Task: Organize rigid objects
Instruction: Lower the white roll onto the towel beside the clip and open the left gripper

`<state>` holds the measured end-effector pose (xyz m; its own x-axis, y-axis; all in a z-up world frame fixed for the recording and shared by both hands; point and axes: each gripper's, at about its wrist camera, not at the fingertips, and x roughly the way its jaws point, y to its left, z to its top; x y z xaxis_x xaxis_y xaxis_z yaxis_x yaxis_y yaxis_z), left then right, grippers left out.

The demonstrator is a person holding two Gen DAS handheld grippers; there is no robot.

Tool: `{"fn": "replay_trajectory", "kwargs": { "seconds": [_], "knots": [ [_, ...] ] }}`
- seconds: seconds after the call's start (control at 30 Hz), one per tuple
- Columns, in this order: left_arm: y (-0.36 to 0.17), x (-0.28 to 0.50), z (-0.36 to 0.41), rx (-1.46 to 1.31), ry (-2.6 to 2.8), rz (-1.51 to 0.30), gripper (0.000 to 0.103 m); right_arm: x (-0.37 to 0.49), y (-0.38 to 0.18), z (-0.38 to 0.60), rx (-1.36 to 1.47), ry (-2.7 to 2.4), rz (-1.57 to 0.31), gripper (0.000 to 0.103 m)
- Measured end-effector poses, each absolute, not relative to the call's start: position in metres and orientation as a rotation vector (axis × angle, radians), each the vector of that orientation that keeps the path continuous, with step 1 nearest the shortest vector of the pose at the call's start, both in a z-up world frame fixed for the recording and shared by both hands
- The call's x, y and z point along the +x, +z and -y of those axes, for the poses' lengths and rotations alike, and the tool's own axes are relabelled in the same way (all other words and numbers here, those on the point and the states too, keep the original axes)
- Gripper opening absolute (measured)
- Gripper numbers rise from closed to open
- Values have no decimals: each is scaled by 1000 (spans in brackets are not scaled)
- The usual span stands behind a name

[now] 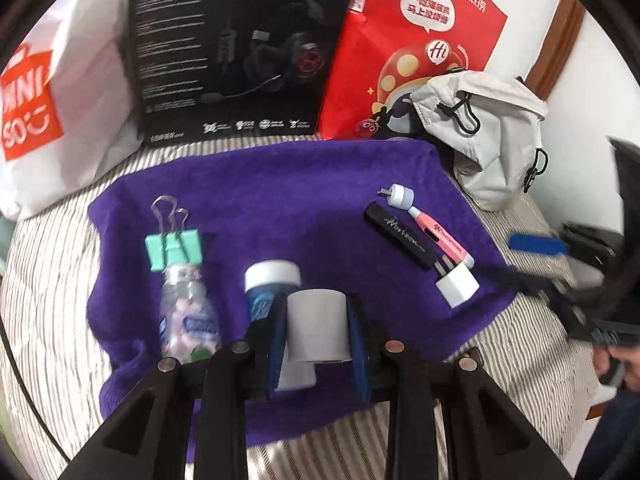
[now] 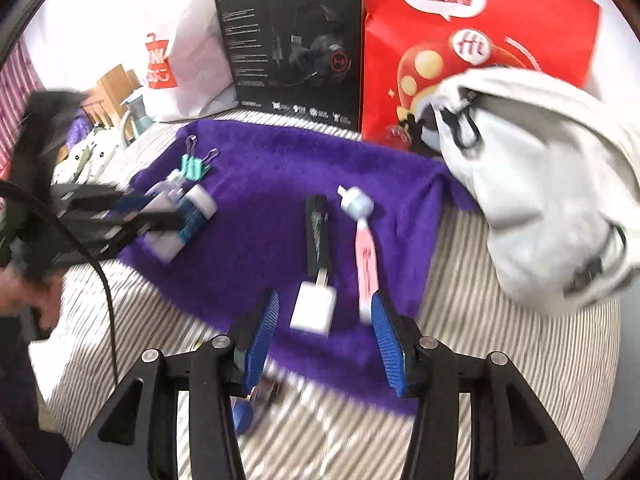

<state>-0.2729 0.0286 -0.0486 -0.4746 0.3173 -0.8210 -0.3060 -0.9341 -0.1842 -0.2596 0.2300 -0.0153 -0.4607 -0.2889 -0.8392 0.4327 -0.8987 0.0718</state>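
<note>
white cylinder [image 1: 318, 326] is held clamped in left gripper [image 1: 318, 336] jaws, above purple towel's [image 1: 280, 184] 6 o'clock edge | right gripper [image 2: 324, 320] jaws are spread, empty | advised: cylinder lowered upright beside blue bottle [image 1: 268, 288] at 9 o'clock

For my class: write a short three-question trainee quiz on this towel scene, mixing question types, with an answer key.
1. True or false: the left gripper is shut on a white cylinder.
2. Multiple choice: what lies beside the pink tool on the purple towel? A) scissors B) black stick C) spoon
3. Fill in: the clear bottle lies next to a ______ binder clip.

Key: 1 true; 2 B; 3 green. The right gripper is open near the white adapter.
</note>
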Motion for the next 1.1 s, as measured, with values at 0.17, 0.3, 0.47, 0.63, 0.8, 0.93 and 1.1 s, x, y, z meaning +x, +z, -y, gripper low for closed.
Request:
{"fn": "replay_trajectory", "kwargs": {
  "seconds": [0.17,0.3,0.47,0.63,0.8,0.93,1.1],
  "knots": [
    [-50,-294,-27,-1360,2449,28,27,-227,-17,-244,1342,-2338,-189,50],
    [-54,-316,-17,-1385,2474,45,27,-211,-21,-253,1348,-2320,-141,50],
    [-59,-337,-13,-1413,2494,24,27,-206,-30,-262,1376,-2315,-66,50],
    [-72,-355,-12,-1455,2490,10,27,-209,-37,-265,1405,-2295,-39,50],
    [-83,-360,-13,-1478,2500,-2,27,-212,-34,-261,1400,-2283,-55,50],
    [-84,-359,-19,-1478,2513,-58,27,-212,-36,-257,1400,-2261,-68,50],
    [-84,-358,-25,-1481,2523,-140,27,-209,-38,-254,1406,-2240,-75,50]
  ]
}}
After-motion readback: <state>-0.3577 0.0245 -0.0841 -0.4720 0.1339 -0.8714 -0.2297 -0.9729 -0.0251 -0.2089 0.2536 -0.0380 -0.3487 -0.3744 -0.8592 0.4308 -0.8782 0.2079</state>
